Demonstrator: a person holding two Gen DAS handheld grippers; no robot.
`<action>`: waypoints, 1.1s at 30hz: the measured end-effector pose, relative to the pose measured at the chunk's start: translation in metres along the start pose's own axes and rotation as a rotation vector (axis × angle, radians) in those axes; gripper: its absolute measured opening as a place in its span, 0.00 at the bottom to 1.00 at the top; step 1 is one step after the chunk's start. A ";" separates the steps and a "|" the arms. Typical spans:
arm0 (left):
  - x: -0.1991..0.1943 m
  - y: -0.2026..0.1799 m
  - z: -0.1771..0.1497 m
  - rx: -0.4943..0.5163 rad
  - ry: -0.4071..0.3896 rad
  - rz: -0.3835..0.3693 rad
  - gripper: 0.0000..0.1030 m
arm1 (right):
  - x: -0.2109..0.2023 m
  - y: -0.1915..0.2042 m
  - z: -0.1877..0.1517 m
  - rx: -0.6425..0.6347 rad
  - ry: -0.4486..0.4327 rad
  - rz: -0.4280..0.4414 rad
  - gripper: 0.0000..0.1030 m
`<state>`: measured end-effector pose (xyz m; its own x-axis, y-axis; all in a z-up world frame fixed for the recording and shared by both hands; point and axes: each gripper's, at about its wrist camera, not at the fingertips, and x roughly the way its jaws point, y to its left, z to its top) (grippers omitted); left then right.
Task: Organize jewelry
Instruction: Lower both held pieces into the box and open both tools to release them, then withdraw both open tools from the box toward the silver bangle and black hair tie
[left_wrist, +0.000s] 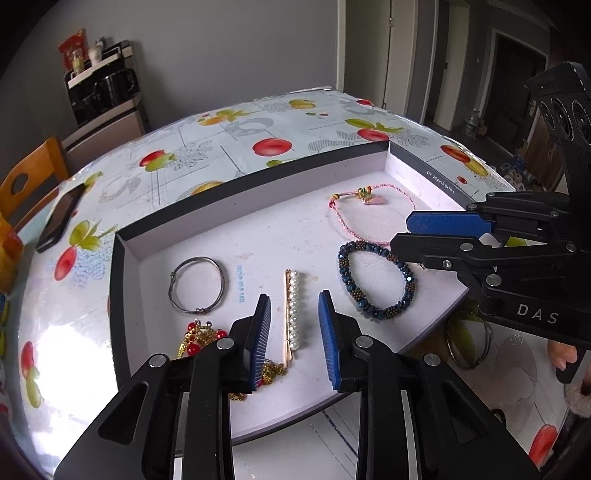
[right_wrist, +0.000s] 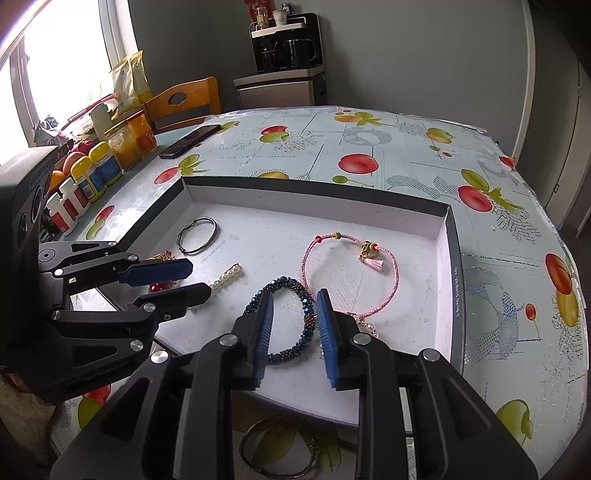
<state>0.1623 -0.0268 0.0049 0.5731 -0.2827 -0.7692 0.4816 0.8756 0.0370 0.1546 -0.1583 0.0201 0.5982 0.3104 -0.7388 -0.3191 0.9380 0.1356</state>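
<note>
A: Item one: pearl hair clip, flat on tray floor, long axis running straight away between left gripper jaws. Part open, gripping nothing.
B: Item two: blue beaded bracelet, flat in same tray, far side framed by right gripper jaws. Part open too, pads clear of beads.
A: Nearer hand: left for clip, right for bracelet.
B: Alongside: pink cord bracelet, grey wire bangle, gold chain with red beads.
A: Holder: shallow black-walled tray. Second bangle outside, near edge.
B: Surface: fruit-print tablecloth, phone, wooden chair, grey walls.
</note>
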 end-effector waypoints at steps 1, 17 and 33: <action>-0.002 -0.001 0.000 0.001 -0.007 0.003 0.33 | -0.002 -0.001 0.000 0.004 -0.001 0.000 0.27; -0.038 -0.013 -0.013 0.005 -0.062 0.080 0.64 | -0.051 -0.008 -0.014 0.009 -0.074 -0.021 0.62; -0.079 -0.014 -0.043 -0.059 -0.094 0.153 0.78 | -0.086 0.007 -0.045 -0.063 -0.111 -0.043 0.80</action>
<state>0.0822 -0.0003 0.0377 0.6975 -0.1773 -0.6943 0.3457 0.9319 0.1093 0.0678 -0.1853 0.0551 0.6893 0.2883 -0.6646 -0.3348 0.9403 0.0607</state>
